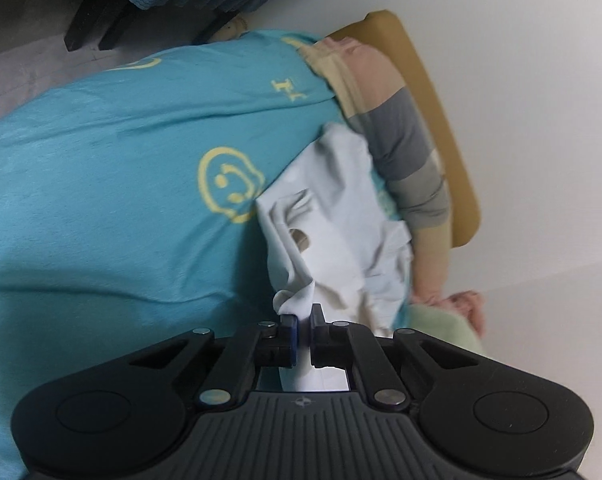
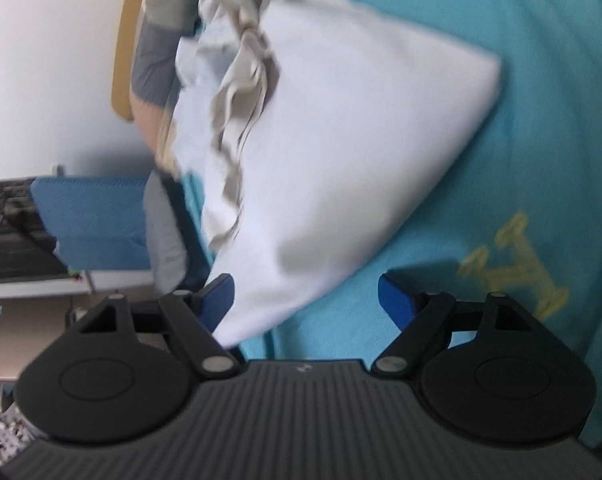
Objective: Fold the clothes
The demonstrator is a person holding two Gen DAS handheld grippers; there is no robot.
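white cloth [image 1: 333,216] lies crumpled on a teal smiley blanket [image 1: 101,160], one bunched corner clamped in the left tool [image 1: 305,316], stretching away from it. right tool [image 2: 307,300] points down, jaws spread wide, the cloth's lower corner between them, unpinched.
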